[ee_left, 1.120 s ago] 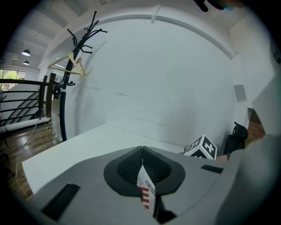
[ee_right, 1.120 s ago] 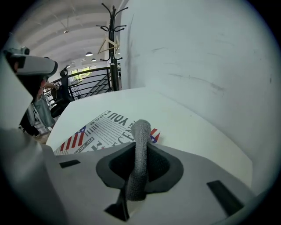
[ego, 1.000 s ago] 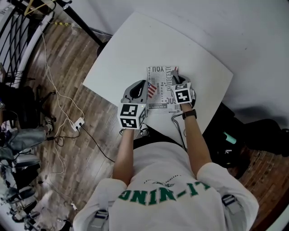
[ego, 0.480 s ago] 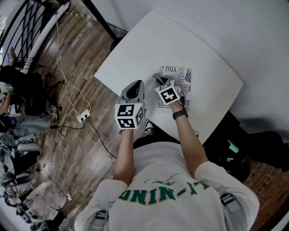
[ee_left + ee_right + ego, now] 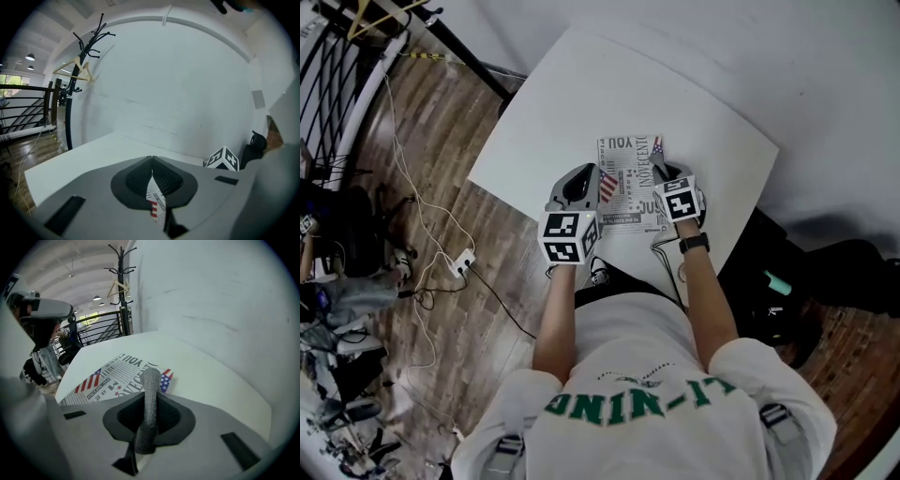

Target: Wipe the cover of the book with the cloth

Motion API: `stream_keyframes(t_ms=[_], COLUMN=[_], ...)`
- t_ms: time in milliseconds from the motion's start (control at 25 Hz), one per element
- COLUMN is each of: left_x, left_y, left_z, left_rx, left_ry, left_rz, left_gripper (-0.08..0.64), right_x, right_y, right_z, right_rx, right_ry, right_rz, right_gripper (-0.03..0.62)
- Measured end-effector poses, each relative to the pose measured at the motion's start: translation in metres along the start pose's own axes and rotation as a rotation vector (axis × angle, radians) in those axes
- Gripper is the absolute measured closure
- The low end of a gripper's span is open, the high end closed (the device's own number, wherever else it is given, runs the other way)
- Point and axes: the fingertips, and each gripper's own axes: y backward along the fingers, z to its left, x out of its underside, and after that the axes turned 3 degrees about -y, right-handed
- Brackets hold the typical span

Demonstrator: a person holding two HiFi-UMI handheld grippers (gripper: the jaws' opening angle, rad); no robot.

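Book (image 5: 627,180) with a cover printed like a newspaper, flag patches included, lies flat on the white tabletop (image 5: 581,89), just above the middle of the head view and close to the tabletop's lower edge. Left tongs (image 5: 598,174) sit at the book's left side, and in the left gripper view they (image 5: 152,164) are pressed together on a thin strip of the red-striped cover, with the dark pads meeting above it. Right tongs (image 5: 662,171) reach over the book's right part. In the right gripper view they (image 5: 151,398) are clamped on a grey ribbed cloth (image 5: 150,394) that stands up as a roll between the pads, its top end out over the cover near the blue flag corner. In the head view the cloth (image 5: 657,160) shows only as a small grey tip there. Wooden floor (image 5: 427,155) with trailing cables fills the left of the head view, and a black coat stand (image 5: 122,273) rises at the top of the right gripper view.
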Motion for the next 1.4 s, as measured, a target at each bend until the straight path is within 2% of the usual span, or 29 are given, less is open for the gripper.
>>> stream_keyframes(t_ms=[120, 280, 400, 480, 600, 720, 880, 1200, 1400], left_x=[0.000, -0.001, -0.003, -0.002, 0.000, -0.001, -0.004, -0.006, -0.003], left_y=[-0.005, 0.006, 0.023, 0.037, 0.055, 0.068, 0.065, 0.024, 0.022], left_z=[-0.012, 0.002, 0.028, 0.047, 0.069, 0.076, 0.069, 0.007, -0.007], left_rx=[0.029, -0.007, -0.072, -0.118, -0.169, -0.189, -0.161, 0.014, 0.038], left_ry=[-0.022, -0.015, 0.008, 0.027, 0.046, 0.046, 0.028, -0.037, -0.061], left_rz=[0.003, -0.003, -0.015, -0.020, -0.026, -0.032, -0.033, -0.015, -0.009], left_gripper=[0.548, 0.548, 0.548, 0.548, 0.548, 0.548, 0.548, 0.548, 0.548], right_x=[0.003, 0.002, -0.003, -0.016, -0.029, -0.024, -0.017, 0.020, 0.024], right_y=[0.002, 0.000, -0.007, -0.012, -0.021, -0.025, -0.021, 0.014, 0.016], right_z=[-0.009, -0.002, 0.028, 0.063, 0.125, 0.154, 0.126, 0.013, -0.002], right_rx=[0.028, 0.068, -0.017, -0.095, -0.194, -0.214, -0.167, 0.039, 0.097], right_ry=[-0.010, 0.024, 0.015, 0.027, 0.135, 0.178, 0.118, -0.064, -0.086], right_rz=[-0.013, 0.044, 0.094, 0.065, 0.044, 0.066, 0.035, 0.018, 0.025], right_gripper=[0.540, 0.547, 0.545, 0.543, 0.541, 0.540, 0.540, 0.540, 0.542])
